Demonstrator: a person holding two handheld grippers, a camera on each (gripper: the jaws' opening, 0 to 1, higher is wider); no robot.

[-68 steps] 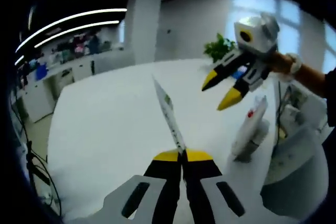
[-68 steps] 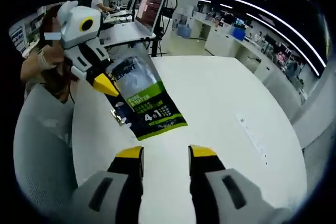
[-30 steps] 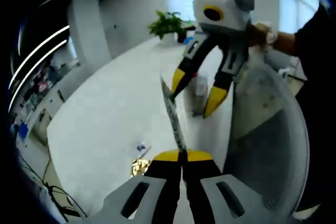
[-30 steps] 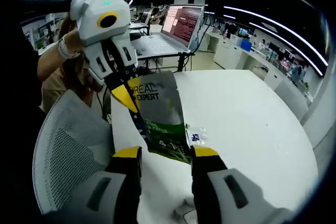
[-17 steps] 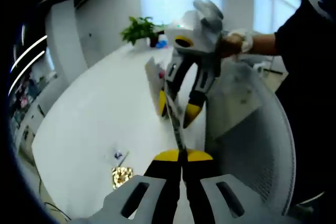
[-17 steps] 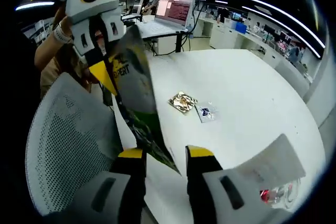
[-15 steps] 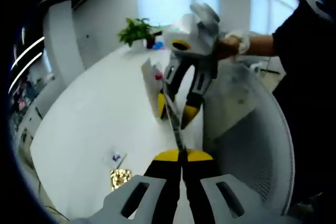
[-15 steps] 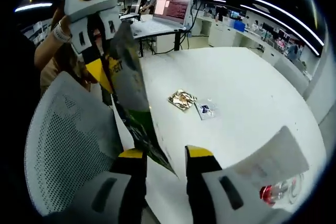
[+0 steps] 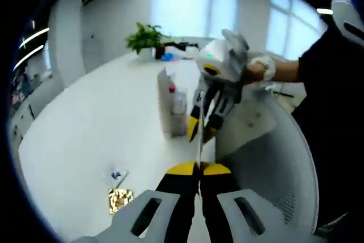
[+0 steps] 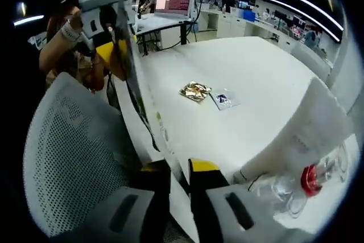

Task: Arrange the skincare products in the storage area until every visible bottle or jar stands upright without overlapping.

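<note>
Our left claw [image 9: 199, 166] and right claw [image 10: 180, 170] both pinch the flat pouch [image 10: 132, 72], seen edge-on, above the white desk [image 10: 239, 101] beside a mesh chair [image 10: 68, 152].

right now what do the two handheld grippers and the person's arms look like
Both are light grey plastic bodies with black jaws ending in yellow tips. The right gripper carries a rounded grey head with a yellow-ringed black lens and a small green light; the left gripper has the same head. The person wears a dark sleeve and a pale wristband.
</note>
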